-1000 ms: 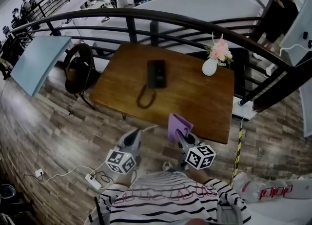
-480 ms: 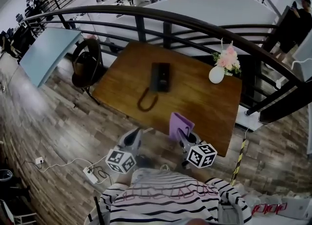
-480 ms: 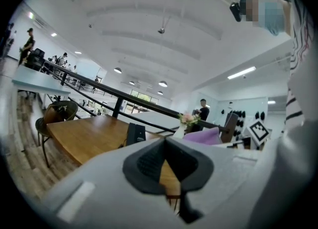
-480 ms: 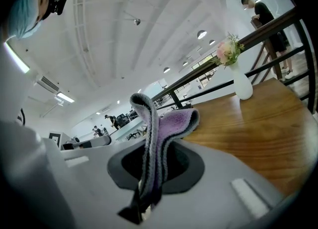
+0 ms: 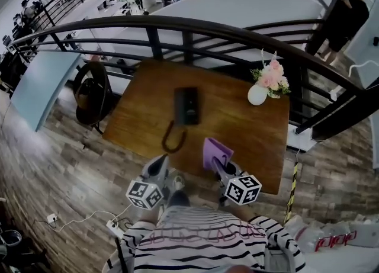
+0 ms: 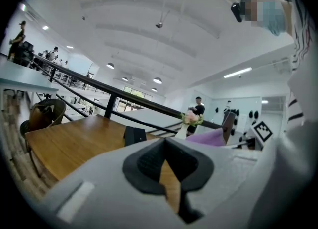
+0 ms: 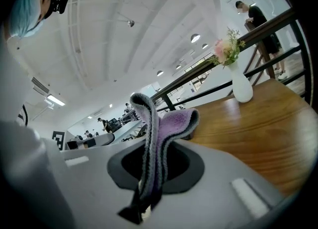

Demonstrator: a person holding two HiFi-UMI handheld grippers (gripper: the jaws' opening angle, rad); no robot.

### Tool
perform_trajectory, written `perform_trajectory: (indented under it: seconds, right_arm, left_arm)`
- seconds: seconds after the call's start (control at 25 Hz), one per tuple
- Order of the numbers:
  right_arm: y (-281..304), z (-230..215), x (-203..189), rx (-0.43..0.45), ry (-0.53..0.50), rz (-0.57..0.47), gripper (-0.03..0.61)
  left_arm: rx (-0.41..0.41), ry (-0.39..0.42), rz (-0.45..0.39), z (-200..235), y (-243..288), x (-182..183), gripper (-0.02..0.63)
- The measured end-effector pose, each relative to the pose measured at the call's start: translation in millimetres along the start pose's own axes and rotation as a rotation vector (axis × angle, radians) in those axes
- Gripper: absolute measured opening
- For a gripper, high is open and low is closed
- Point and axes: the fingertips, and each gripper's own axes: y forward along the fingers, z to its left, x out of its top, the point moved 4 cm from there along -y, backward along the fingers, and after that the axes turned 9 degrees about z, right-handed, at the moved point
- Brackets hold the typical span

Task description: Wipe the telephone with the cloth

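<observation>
A black telephone lies on the brown wooden table, its curled cord looping toward the near edge; it shows as a dark block in the left gripper view. My right gripper is shut on a purple cloth at the table's near edge, short of the phone. The cloth stands folded between the pinched jaws. My left gripper hangs below the table's near edge with its jaws shut and nothing in them.
A white vase of pink flowers stands at the table's far right. A curved black railing runs behind the table. A dark chair sits to the left. Cables and a power strip lie on the wood floor.
The head view has swung and shifted a little over the table. Both grippers keep their places at the near edge, with the cloth still held.
</observation>
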Motion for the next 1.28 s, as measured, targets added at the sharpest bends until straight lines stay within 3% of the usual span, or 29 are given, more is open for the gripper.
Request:
perform_trajectory:
  seconds: [0.68,0.96,1.28]
  right_arm:
    - [153,16,87,-0.152,0.023,-0.099,0.035]
    - [198,10,110,-0.168,0.004,-0.098,0.035]
    - [252,1,128,-0.112,-0.044,-0.030,0.035]
  left_arm:
    - [-0.218,0.051,0.049,144,72,89,0.002]
    - [-0.227,0.033,0.056,179,87,97,0.002]
    - [-0.190,0.008,0.045,195,93,99,0.002]
